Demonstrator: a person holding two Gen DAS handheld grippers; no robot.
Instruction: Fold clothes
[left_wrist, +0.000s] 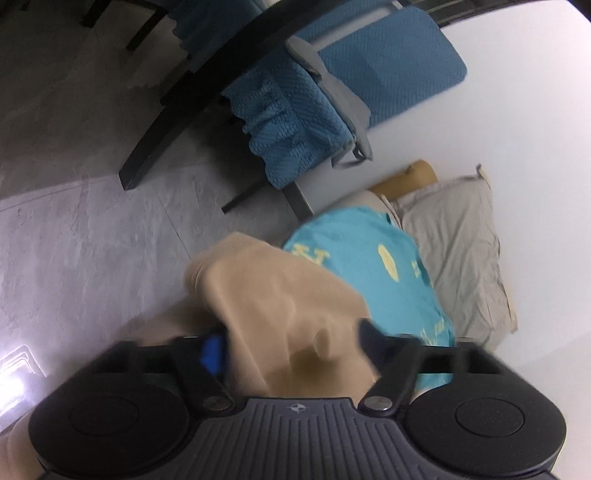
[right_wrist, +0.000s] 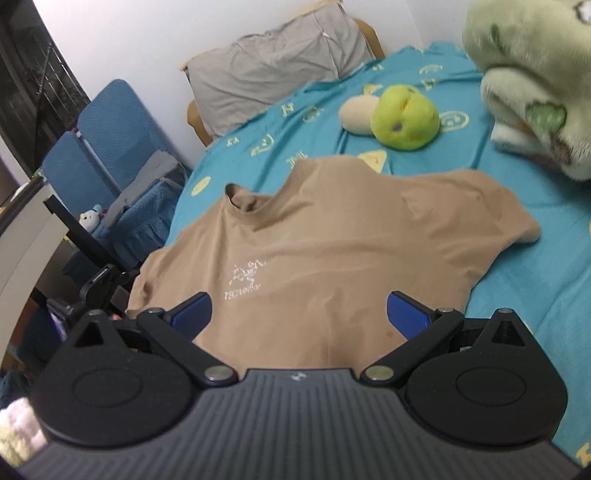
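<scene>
A tan T-shirt (right_wrist: 325, 243) with a white chest logo lies face up on the turquoise bedsheet (right_wrist: 517, 280), collar toward the far left. My right gripper (right_wrist: 299, 314) is open, its blue-padded fingers (right_wrist: 406, 314) spread wide just above the shirt's lower body, holding nothing. In the left wrist view, my left gripper (left_wrist: 291, 343) is open around a bunched part of the tan shirt (left_wrist: 273, 295), with cloth lying between the spread fingers (left_wrist: 212, 352). The view is blurred and I cannot tell if the fingers touch the cloth. The left gripper also shows at the shirt's left edge in the right wrist view (right_wrist: 99, 291).
A grey pillow (right_wrist: 273, 62) leans at the head of the bed. A green plush ball (right_wrist: 404, 118) and a large green plush toy (right_wrist: 535, 81) sit on the sheet beyond the shirt. A blue chair (left_wrist: 369, 62) with a draped blue blanket (left_wrist: 291, 125) stands beside the bed over grey floor.
</scene>
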